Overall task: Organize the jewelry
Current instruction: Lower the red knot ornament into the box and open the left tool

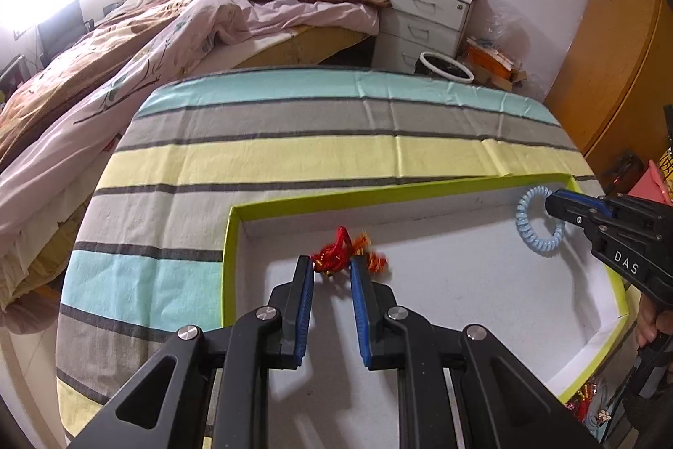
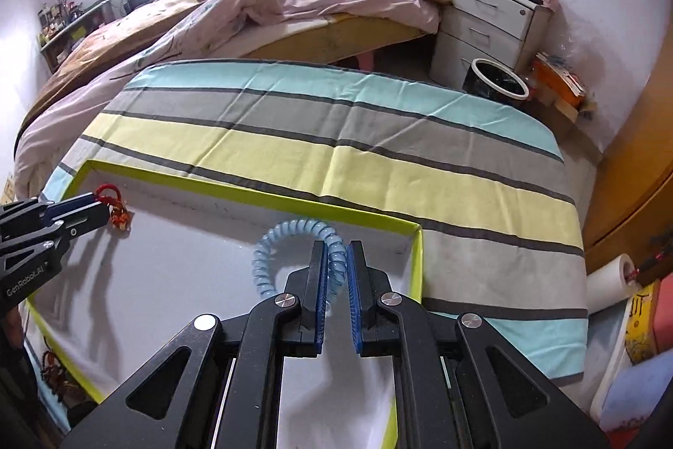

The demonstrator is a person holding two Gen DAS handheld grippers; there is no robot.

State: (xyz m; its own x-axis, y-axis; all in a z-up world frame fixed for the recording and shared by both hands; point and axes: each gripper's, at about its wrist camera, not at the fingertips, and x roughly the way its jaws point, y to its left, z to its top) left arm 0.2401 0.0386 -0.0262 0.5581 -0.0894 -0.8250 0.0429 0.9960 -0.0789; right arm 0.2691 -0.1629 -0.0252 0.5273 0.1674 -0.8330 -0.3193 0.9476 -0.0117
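A shallow white box with a lime-green rim (image 1: 378, 193) (image 2: 260, 199) lies on the striped table. My left gripper (image 1: 332, 264) is shut on a red and orange knotted bracelet (image 1: 336, 253), held over the box's far left part; it also shows in the right wrist view (image 2: 110, 196). My right gripper (image 2: 336, 251) is shut on a light blue spiral coil bracelet (image 2: 290, 228), held over the box's far right corner; it also shows in the left wrist view (image 1: 534, 226) beside the right gripper (image 1: 551, 207).
A striped cloth (image 1: 315, 120) covers the table. More red jewelry lies outside the box's near edge (image 1: 582, 405) (image 2: 52, 365). A bed (image 1: 189, 15), a white drawer unit (image 1: 425, 15) and a bin (image 1: 446, 68) stand behind the table.
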